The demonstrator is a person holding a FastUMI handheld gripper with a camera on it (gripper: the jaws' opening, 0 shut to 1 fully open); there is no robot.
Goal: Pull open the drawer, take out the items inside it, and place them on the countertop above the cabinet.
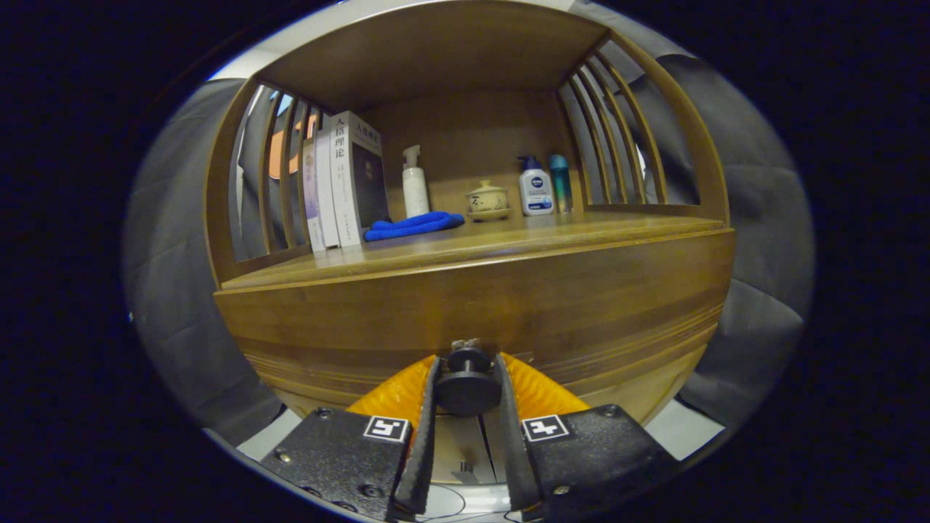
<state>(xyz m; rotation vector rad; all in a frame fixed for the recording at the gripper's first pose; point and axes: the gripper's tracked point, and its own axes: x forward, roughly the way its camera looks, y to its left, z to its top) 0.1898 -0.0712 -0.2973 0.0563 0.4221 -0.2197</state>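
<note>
Drawer [479, 319] fills the cabinet front just ahead of the fingers and looks closed or nearly so, with nothing of its inside visible. On the countertop [581, 229] stand, from left to right, books [341, 185], a blue cloth [413, 225], a white bottle [415, 185], a cup [487, 200] and two more bottles [543, 187]. The gripper [467, 392] is clenched on the knob [467, 381] with both fingers touching it, so the pull, the taking out and the placing all seem left to do.

Dim, warm light from above; the brown wooden cabinet [472, 305] bows with fisheye distortion, and its front shows soft blur.
</note>
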